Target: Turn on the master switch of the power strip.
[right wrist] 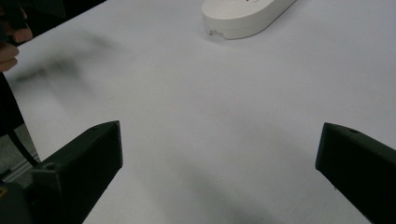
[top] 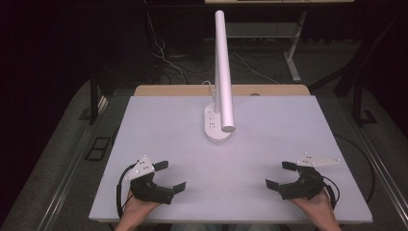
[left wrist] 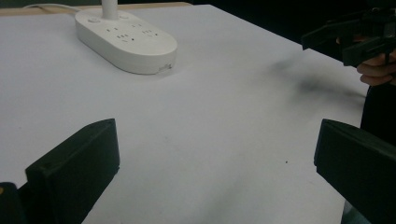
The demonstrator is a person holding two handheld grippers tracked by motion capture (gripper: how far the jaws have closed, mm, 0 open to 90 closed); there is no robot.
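In the high view, the left gripper (top: 170, 176) rested at the 7 o'clock position of the white table top (top: 269, 144), held from below by the person's left hand (top: 137, 208). Its jaws stood wide apart and held nothing; one pointed toward 2 o'clock and the other lay lower, toward 3 o'clock. A grey three-cornered plate sat on top of the unit, and a black cable looped off its outer side. In the left gripper view, the two black jaws rose from the bottom corners with bare table surface between them, and the lamp base lay ahead at 11 o'clock. At the centre of the table, slightly toward 12 o'clock, stood the white desk lamp (top: 223, 67). Its oval base (top: 215, 128) carried socket openings and rested flat on the surface, well apart from both grippers. The tubular lamp head ran from the far edge of the view toward the person, its near end overhanging the base. The right gripper (top: 277, 174) rested at the 5 o'clock position, held by the person's right hand (top: 315, 208). Its jaws were likewise spread wide and empty, both pointing toward 9 o'clock. In the right gripper view, the lamp base appeared at 1 o'clock, beyond the open jaws.
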